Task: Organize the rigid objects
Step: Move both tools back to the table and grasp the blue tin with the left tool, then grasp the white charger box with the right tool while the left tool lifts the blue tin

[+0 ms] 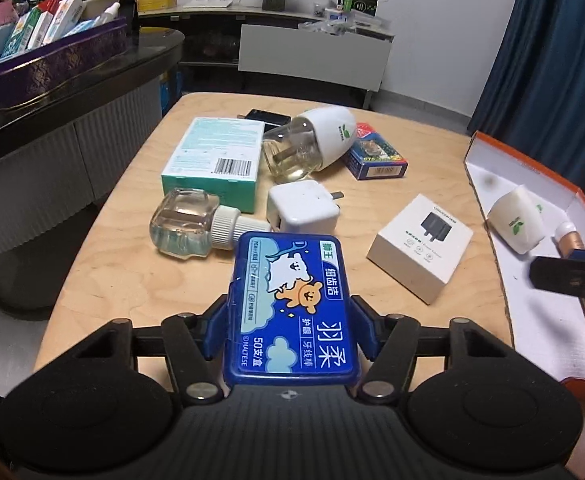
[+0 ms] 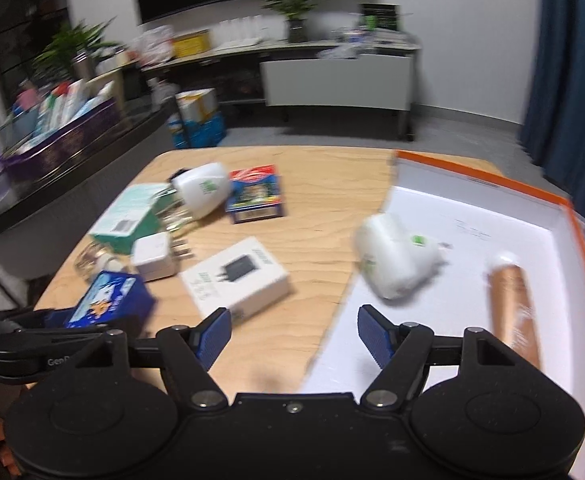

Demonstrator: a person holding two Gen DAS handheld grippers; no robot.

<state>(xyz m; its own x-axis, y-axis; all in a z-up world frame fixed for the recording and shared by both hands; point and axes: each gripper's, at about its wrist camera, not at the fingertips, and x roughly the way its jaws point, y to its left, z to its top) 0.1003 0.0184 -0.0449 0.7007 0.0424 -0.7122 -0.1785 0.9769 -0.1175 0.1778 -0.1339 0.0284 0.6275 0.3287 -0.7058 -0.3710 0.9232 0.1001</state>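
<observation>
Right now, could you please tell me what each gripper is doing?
Left gripper: shut on the blue box.
Right gripper: open, holding nothing.

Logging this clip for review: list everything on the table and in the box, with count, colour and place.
floss pick box: 1, blue, between the left gripper's pads
mint carton: 1, teal, far left
clear bottle: 1, on its side by the carton
plug-in diffuser: 1, white, far centre
card pack: 1, blue-red
charger cube: 1, white, centre
adapter box: 1, white
orange-edged box: 1, right; holds one white diffuser and one copper tube
left gripper: gripping
right gripper: open, empty
</observation>
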